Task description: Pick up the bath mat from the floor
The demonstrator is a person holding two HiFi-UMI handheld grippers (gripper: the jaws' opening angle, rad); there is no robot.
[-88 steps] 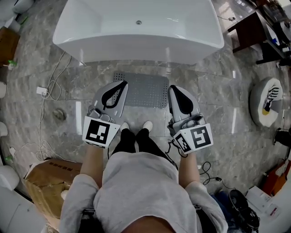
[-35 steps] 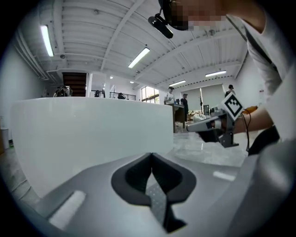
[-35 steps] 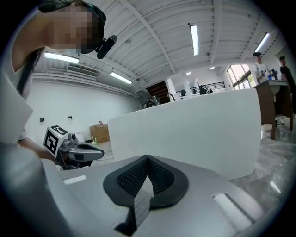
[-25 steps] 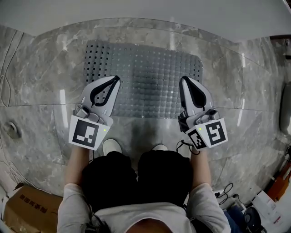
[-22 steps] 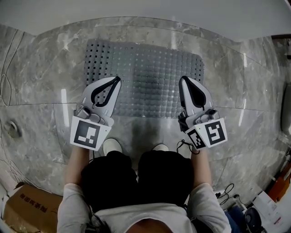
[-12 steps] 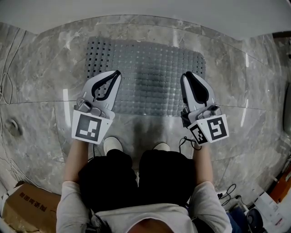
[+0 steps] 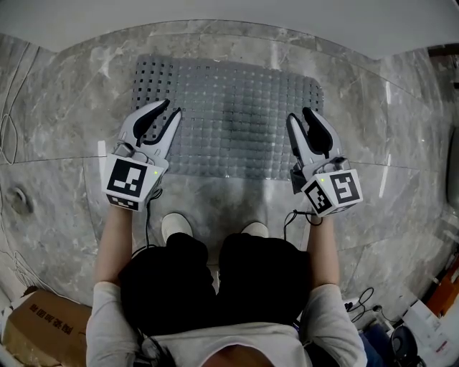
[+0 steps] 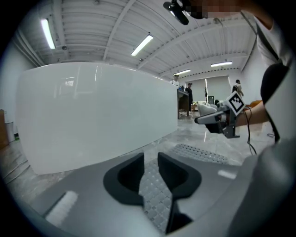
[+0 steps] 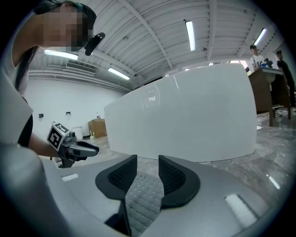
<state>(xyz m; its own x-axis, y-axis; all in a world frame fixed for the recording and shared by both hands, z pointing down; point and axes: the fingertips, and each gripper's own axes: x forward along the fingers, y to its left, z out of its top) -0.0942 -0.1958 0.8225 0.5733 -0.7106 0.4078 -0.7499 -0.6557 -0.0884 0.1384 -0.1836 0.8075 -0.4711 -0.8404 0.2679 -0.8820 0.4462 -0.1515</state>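
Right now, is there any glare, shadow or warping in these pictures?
Head view: bright glare streaks on the floor, and a soft shadow darkens the mat in the middle. Left gripper view: the wide lens bows the bathtub. Right gripper view: ceiling lights glare, corners black.

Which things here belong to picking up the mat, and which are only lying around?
For the job:
- bath mat, lying flat
- left hand-held gripper and right hand-held gripper, jaws opening above the mat's near corners; the mat shows in each gap, not gripped

Lying about:
- bathtub
- cardboard box
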